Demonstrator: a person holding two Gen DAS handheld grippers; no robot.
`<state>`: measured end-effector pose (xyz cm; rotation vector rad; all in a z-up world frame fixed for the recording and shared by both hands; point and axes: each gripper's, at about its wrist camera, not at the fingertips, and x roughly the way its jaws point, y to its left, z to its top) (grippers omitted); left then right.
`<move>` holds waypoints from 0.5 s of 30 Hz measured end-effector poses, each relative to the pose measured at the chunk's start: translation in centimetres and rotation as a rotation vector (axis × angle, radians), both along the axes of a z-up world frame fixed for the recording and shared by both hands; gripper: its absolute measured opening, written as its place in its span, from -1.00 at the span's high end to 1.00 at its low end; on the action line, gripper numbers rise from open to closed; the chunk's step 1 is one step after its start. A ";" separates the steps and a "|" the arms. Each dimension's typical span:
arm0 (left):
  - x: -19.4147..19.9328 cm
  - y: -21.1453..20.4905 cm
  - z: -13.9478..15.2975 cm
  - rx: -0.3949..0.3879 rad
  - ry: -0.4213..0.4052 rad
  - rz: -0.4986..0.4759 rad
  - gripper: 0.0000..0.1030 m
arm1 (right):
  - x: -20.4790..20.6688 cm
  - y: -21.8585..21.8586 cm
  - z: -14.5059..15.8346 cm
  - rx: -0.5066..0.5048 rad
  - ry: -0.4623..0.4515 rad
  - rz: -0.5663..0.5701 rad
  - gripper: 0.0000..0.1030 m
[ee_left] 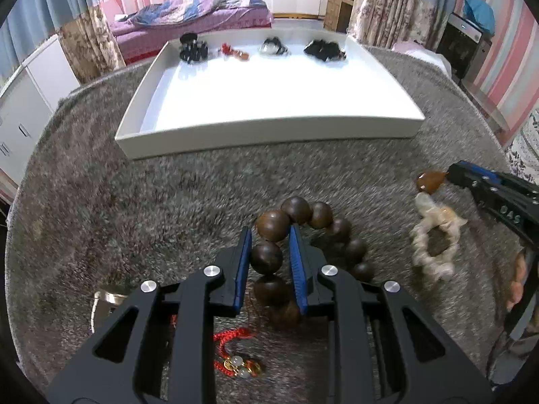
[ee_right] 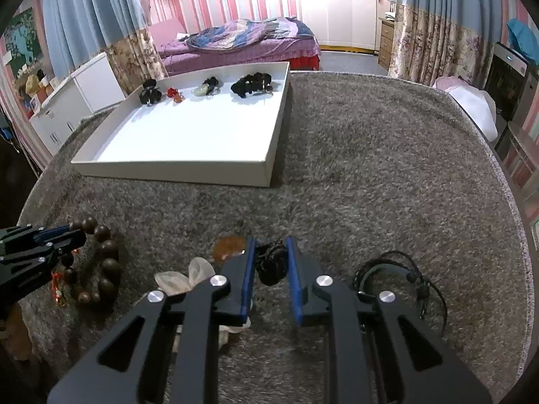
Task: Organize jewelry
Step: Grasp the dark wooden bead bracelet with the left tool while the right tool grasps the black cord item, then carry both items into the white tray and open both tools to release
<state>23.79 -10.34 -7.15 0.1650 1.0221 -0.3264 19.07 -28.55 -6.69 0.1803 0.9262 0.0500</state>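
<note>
White and shallow, the tray [ee_left: 269, 128] sits on the grey shag-covered bench [ee_right: 370, 175], its far end carrying four small pieces in a row: a black cluster [ee_left: 192, 48], a red piece [ee_left: 234, 52], a clear-and-black piece [ee_left: 274, 47] and a larger black bundle [ee_left: 325, 50]. Most of its floor is bare, and the near wall faces both grippers across a strip of open carpet.

Nearer in, the left gripper [ee_left: 269, 245] has its blue-padded fingers [ee_left: 243, 262] set around one bead of the brown wooden bracelet [ee_left: 337, 232]; whether the pads press it is hard to tell. A red tassel charm [ee_left: 235, 353] lies just below it. The right gripper [ee_right: 271, 256] has its fingers either side of a dark knotted piece [ee_right: 271, 266], grip uncertain. Beside it lie a cream carved bracelet [ee_left: 434, 239] with an amber pendant [ee_left: 431, 181], and a black cord [ee_right: 404, 279] to the right. Carpet to the right of the tray is wide and free out to the rounded edge.
</note>
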 end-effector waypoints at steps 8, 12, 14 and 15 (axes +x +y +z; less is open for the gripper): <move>-0.8 -0.7 2.8 0.016 -0.041 -0.014 0.59 | 0.6 0.4 0.7 0.000 0.013 0.012 0.64; -0.6 -1.1 4.2 0.017 -0.050 -0.026 0.60 | 0.9 0.6 1.3 0.003 0.020 0.022 0.64; -0.3 -1.3 4.8 0.013 -0.057 -0.032 0.60 | 1.0 0.7 1.6 0.005 0.020 0.026 0.64; -0.1 -1.3 5.2 0.010 -0.059 -0.034 0.60 | 1.1 0.8 1.8 0.008 0.020 0.029 0.64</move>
